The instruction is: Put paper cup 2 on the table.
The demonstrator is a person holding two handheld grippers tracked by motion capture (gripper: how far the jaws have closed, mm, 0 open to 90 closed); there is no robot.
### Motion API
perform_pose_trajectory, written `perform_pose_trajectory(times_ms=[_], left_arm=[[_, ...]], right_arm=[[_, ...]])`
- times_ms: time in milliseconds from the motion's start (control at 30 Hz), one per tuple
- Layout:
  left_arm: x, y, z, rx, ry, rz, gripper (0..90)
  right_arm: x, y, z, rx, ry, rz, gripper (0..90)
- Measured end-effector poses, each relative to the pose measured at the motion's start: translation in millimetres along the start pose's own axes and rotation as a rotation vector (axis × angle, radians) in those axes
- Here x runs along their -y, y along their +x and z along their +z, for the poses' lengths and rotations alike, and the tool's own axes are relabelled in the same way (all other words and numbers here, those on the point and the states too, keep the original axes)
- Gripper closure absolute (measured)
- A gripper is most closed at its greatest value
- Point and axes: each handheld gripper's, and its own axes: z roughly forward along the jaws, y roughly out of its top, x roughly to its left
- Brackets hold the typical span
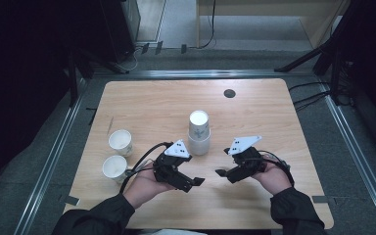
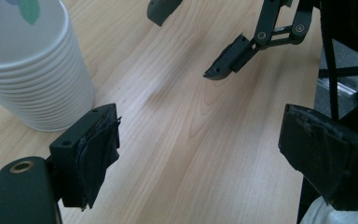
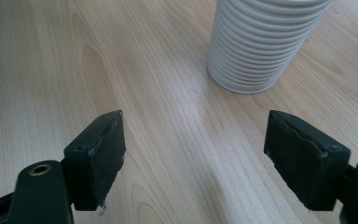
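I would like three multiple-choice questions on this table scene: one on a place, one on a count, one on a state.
1. Where does the stack of cups stand?
A. between and beyond the two grippers
B. at the table's left edge
C. on the floor

2. How many single cups stand left of the left gripper?
A. none
B. two
C. five

3. How is the right gripper?
A. shut on a cup
B. open, holding nothing
C. shut, holding nothing

Key: 1 A, the high view shows it there; 2 B, one cup behind the other cup; 3 B, bare table lies between its jaws.
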Motion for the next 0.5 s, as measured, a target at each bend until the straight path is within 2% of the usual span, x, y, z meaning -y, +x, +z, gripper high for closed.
perform_pose_trajectory(times_ms=[233,500], left_arm=[[5.1,-1.9,7.1,-0.003,0.009,0.004,13.0],[10.5,-1.2,14.7,-0.039,0.043,0.010,12.9]], right_arm=[[-1.7,3.2,3.0,-0.012,0.003,-0.015,20.8],[-2.3,4.9,4.5,-0.017,0.016,-0.025,20.8]])
